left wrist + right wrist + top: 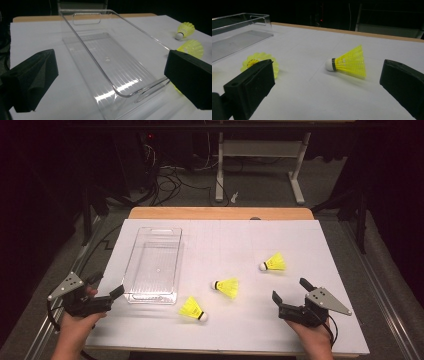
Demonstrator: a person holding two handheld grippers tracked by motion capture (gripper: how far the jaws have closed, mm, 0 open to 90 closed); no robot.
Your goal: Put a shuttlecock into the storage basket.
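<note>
A white mat (280,240) covers a wooden table (220,213). On its left part stands a clear bin (131,270), long side running away from the person, with a cut-out handle in the far end wall. No brand, label or writing can be read on the bin, the mat or the grippers.

Three yellow shuttlecocks lie on the mat to the right of the bin. The near shuttle (193,309) rests just off the bin's near right corner, cork pointing right. The middle shuttle (227,286) lies farther right, cork pointing left, with a dark band at the cork. The far shuttle (273,263) lies well apart from the bin, white cork pointing left.

The left gripper (106,288) is held at the mat's near left edge, beside the bin's near end; its jaws are spread and hold nothing. In the left gripper view the bin's near rim sits between the jaws.

The right gripper (291,289) is held at the near right of the mat, jaws spread and empty. In the right gripper view the far shuttle lies between the jaws, ahead of them and untouched.
</note>
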